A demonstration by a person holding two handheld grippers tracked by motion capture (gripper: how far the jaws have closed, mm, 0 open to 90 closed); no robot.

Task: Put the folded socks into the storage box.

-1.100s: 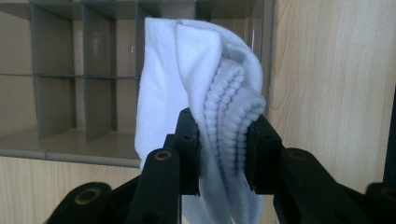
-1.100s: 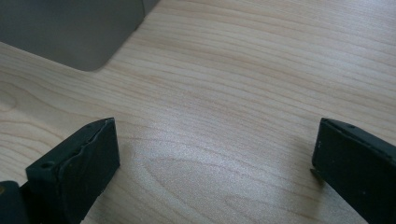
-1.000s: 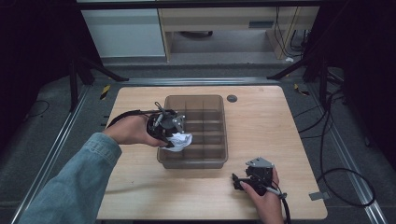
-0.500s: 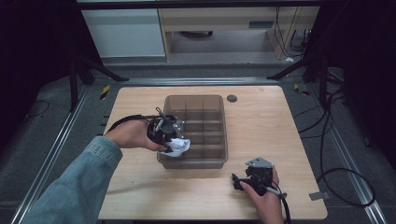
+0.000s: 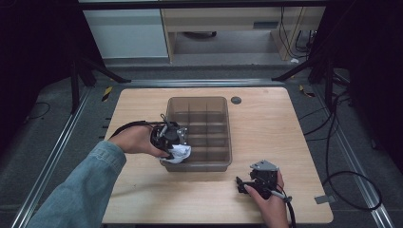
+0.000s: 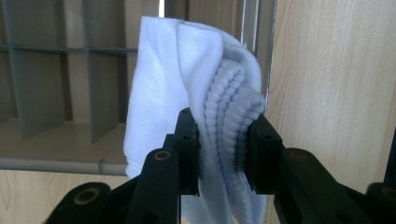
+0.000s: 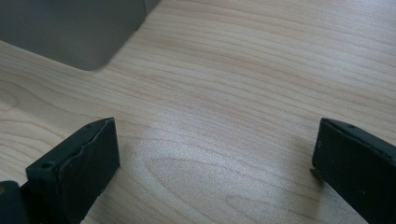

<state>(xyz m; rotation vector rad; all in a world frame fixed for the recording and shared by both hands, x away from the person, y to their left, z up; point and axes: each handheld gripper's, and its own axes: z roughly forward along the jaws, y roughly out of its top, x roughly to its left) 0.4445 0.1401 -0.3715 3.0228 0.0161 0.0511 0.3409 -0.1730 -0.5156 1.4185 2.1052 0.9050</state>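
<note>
We see open worktop [image 5: 285,128] right of the divided bin [image 5: 223,142] and along the near edge. The bin's walls and dividers block passage mid-table; its near-left corner is taken by a white cloth [image 5: 179,153], probably overhanging the rim.

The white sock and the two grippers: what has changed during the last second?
The left gripper, shut on the white sock, moved slightly toward the person along the near-left corner of the divided bin, carrying the sock with it. The right gripper stayed open on the table; the bin did not move.
</note>
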